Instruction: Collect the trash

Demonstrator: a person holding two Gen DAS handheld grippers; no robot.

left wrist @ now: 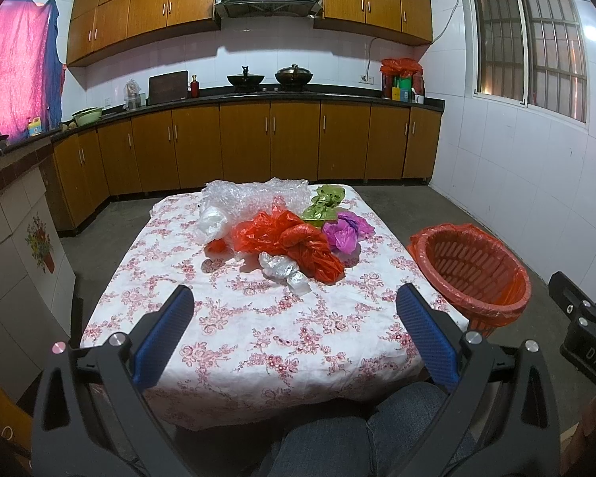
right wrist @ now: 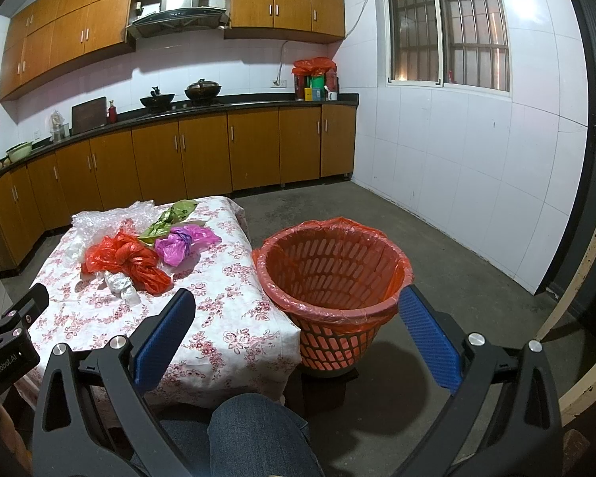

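Observation:
A pile of plastic trash lies on the floral tablecloth (left wrist: 258, 330): a red bag (left wrist: 298, 242), a purple bag (left wrist: 345, 230), a green bag (left wrist: 326, 202), clear bubble wrap (left wrist: 250, 194), a white bag (left wrist: 212, 220) and a small crumpled clear wrapper (left wrist: 282, 270). An orange basket (right wrist: 333, 278) lined with a red bag stands on the floor right of the table. My left gripper (left wrist: 294, 330) is open and empty over the table's near edge, short of the pile. My right gripper (right wrist: 298, 338) is open and empty, in front of the basket.
A person's jeans-clad knees (left wrist: 357, 437) sit at the table's near edge. Brown cabinets and a counter (left wrist: 258, 95) with two woks line the back wall. A white tiled wall with a window (right wrist: 449, 28) is at the right. Concrete floor (right wrist: 457, 258) surrounds the basket.

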